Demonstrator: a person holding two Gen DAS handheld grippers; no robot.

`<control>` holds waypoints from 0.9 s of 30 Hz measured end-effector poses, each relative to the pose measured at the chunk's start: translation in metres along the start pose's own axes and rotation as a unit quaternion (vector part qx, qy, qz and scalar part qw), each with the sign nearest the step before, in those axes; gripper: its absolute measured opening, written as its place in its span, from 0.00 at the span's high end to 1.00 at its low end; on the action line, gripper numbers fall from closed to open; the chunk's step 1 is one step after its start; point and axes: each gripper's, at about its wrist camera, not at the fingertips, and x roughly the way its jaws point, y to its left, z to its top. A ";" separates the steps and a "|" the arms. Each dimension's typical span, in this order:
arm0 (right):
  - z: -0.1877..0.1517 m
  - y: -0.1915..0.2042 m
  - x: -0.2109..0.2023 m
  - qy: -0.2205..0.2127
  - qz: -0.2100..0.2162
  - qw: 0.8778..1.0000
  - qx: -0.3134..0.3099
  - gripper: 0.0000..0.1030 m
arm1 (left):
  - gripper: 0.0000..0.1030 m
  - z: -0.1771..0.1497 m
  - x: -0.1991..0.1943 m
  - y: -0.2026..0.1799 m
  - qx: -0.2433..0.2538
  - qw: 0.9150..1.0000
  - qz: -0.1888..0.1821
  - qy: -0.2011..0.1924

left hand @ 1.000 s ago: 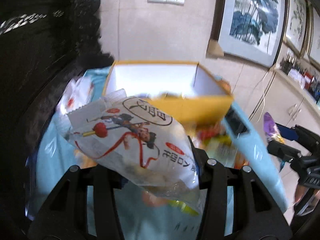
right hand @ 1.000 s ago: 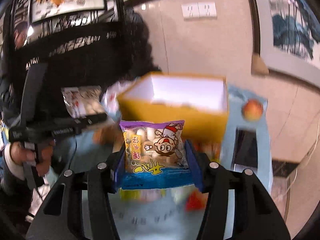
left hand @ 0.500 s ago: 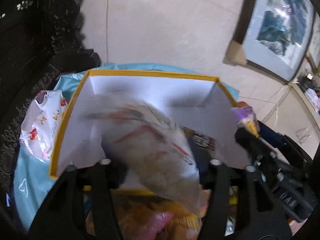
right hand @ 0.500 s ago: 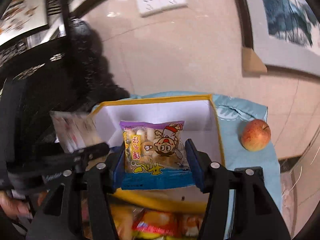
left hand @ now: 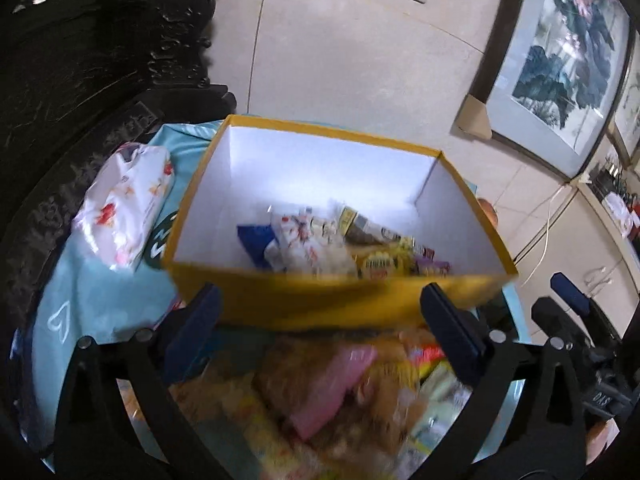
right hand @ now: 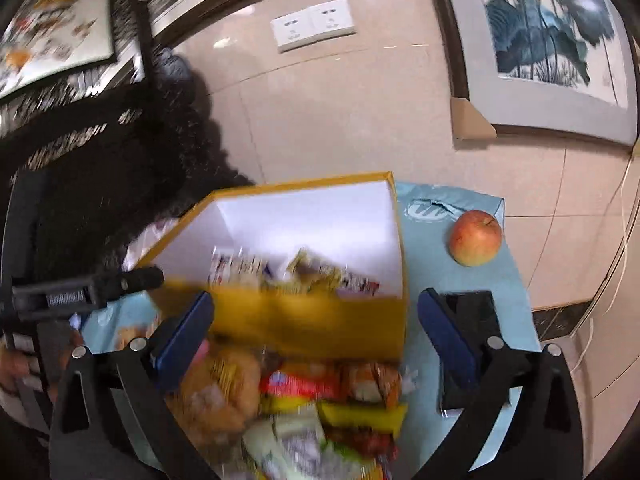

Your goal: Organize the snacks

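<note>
1. A yellow cardboard box with a white inside (left hand: 280,304) stands open-topped on a light blue cloth-covered table (left hand: 92,300); in the left wrist view its long side runs across the picture, its near wall facing the cameras
2. Several snack packets (left hand: 320,240) lie in a loose heap on the box floor toward the near wall, at mixed angles; blur hides their lettering
3. The left gripper (left hand: 320,320) has its blue-padded jaws opening, spread wide on either side of the near wall, with nothing held between them
4. The right gripper (right hand: 312,324) has its jaws opening as well, wide apart and holding nothing, in front of the box's near right corner
5. The rear half of the box floor lies bare, and the four rims are free of anything resting on them
6. A blurred pile of colourful snack bags (right hand: 304,396) covers the table just before the near wall, beneath both grippers
7. A white flower-printed soft pack (left hand: 124,208) lies just beside the box's left wall
8. A red-yellow apple (right hand: 476,238) sits on the cloth right of the box, apart from it, and a black phone (right hand: 472,312) lies nearer the right gripper
9. A tiled wall with a double socket (right hand: 312,24) rises behind the table
</note>
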 end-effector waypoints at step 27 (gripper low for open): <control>-0.114 0.002 -0.069 0.047 0.052 0.997 0.046 0.01 | 0.02 -0.134 0.011 0.050 -0.030 0.994 0.043 0.098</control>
